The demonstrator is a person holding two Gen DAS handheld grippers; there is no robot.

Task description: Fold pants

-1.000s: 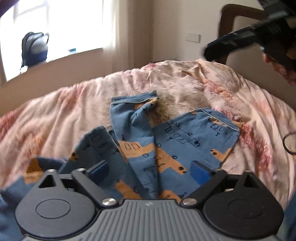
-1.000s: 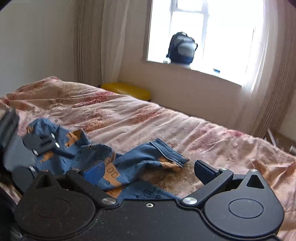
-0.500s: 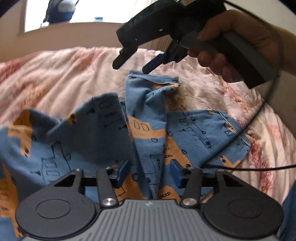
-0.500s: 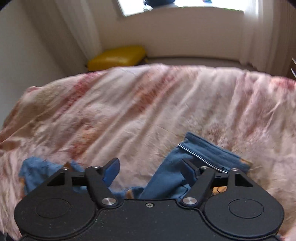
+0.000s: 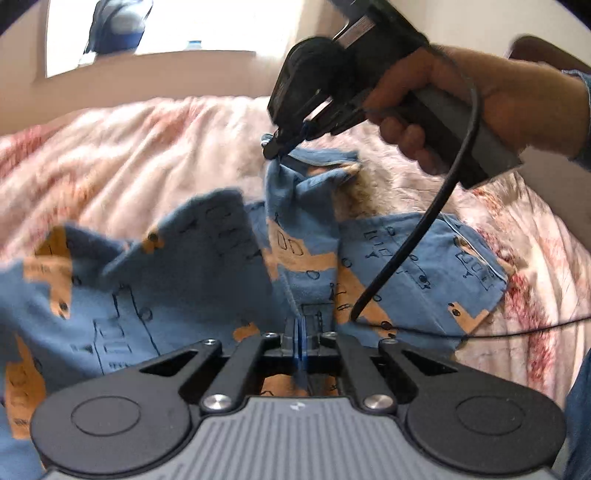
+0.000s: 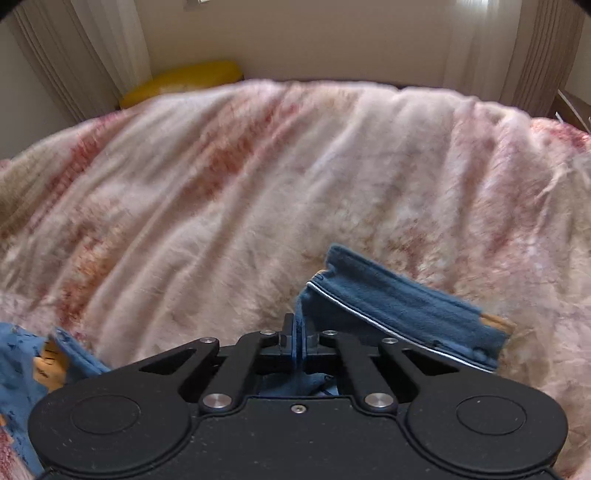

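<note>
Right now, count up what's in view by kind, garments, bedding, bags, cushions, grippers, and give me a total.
Pants: 1
Bedspread: 1
Backpack: 1
Yellow cushion: 1
Grippers: 2, left gripper and right gripper, each with jaws closed on the pants
Total: 6

Daylight from the overexposed window (image 5: 155,33) — soft shadows, slight motion blur, fisheye bending at dark corners.

pants (image 5: 207,280) cut off at left edge, blurred there, backpack (image 5: 114,22) cropped at top, person's sleeve (image 5: 580,406) partly seen
</note>
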